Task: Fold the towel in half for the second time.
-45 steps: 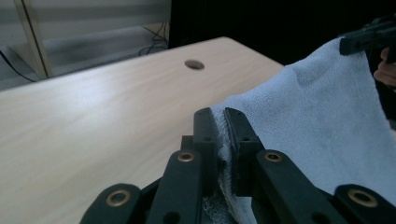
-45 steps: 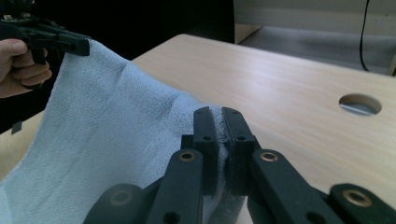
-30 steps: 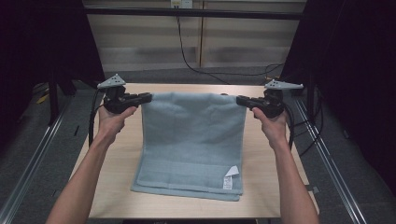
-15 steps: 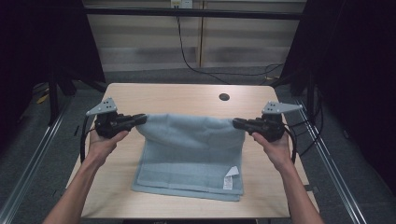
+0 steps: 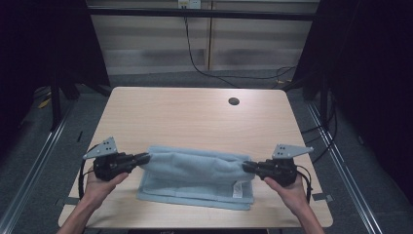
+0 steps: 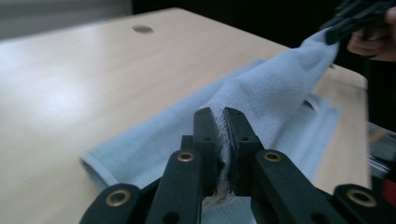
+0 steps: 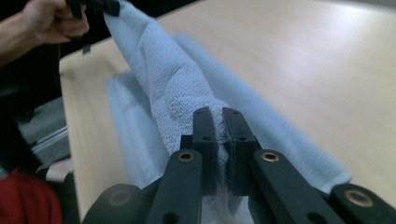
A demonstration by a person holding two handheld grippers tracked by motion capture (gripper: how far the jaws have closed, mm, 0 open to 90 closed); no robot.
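I am bringing the far edge of the towel (image 5: 195, 168) toward me: a second ago that edge was stretched across the upper middle of the high view, and now it is hanging low in the lower middle, over the near half that is lying flat on the table (image 5: 195, 112). I judge this to be a fold in half, nearly laid down, with the carried edge not yet lined up on the near edge.

The left gripper (image 5: 139, 158) is clenching one corner of the towel at the lower left of the high view; in the left gripper view the cloth is sitting pinched between its jaws. The right gripper (image 5: 247, 167) is clenching the other corner at the lower right. Its jaws have just been easing apart a little, yet in the right gripper view the cloth is still pressed between them.

A white label (image 5: 237, 189) is showing on the lower layer near the right gripper.

I am seeing no containers on the table, just a round hole (image 5: 234, 101) toward its upper right.
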